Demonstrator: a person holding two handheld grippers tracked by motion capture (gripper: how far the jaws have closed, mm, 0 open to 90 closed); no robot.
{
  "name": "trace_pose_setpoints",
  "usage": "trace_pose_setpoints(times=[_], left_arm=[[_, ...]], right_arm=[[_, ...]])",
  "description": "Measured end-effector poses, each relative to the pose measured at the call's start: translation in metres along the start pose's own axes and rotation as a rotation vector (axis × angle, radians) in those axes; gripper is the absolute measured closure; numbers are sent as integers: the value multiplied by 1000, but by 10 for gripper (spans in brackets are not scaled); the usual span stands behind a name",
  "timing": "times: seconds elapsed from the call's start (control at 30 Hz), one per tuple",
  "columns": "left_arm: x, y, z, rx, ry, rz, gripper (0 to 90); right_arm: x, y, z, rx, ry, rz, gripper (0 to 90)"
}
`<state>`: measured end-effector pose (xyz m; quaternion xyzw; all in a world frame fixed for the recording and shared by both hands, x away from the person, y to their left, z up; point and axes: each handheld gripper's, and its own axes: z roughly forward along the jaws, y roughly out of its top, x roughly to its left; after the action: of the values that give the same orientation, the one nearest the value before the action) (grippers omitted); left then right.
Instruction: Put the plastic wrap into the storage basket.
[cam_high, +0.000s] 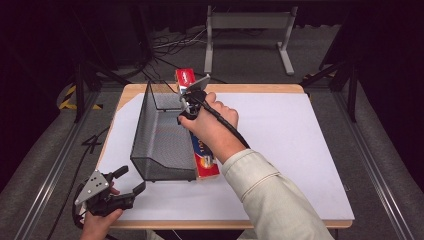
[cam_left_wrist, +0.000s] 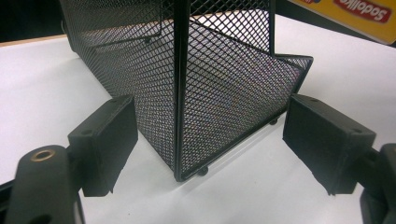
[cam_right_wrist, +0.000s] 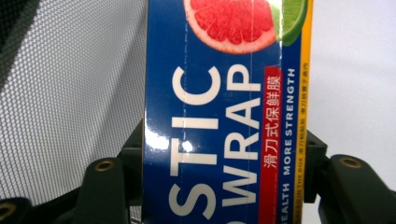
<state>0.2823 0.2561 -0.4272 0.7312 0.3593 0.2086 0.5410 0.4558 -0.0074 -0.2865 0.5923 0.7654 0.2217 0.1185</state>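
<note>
A long blue plastic-wrap box (cam_high: 206, 162) with red ends lies along the right side of a black mesh basket (cam_high: 160, 135) on the white table top. My right gripper (cam_high: 189, 114) grips the box across its width near its far half. In the right gripper view the box (cam_right_wrist: 219, 116) sits between the jaws of the right gripper (cam_right_wrist: 224, 186), and the basket's mesh wall (cam_right_wrist: 70, 93) is close on the left. My left gripper (cam_high: 131, 180) rests open at the table's near left corner. In its own view, the left gripper (cam_left_wrist: 212, 135) faces the basket's near corner (cam_left_wrist: 224, 84) with nothing between its jaws.
The white mat (cam_high: 300, 150) covers a wooden table whose rim shows at the far edge (cam_high: 250, 88) and the near edge. A grey metal stand (cam_high: 250, 30) and loose cables lie on the floor beyond the table. The box's yellow side (cam_left_wrist: 364, 14) shows behind the basket.
</note>
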Motion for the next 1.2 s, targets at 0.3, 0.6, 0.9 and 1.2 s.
trace_pose_setpoints(times=[0.3,0.6,0.9,1.2], left_arm=[[1,-1,0,2,2,0,186],[1,-1,-1,-3,4,-2,186],[1,-1,-1,1,1,-7,186],[2,-2,-2,4,0,-10,188]], right_arm=[[11,-3,15,25,22,16,413],[18,-5,29,62,46,48,411],[22,-9,42,132,48,69,409],[20,-9,52,166,57,96,406]])
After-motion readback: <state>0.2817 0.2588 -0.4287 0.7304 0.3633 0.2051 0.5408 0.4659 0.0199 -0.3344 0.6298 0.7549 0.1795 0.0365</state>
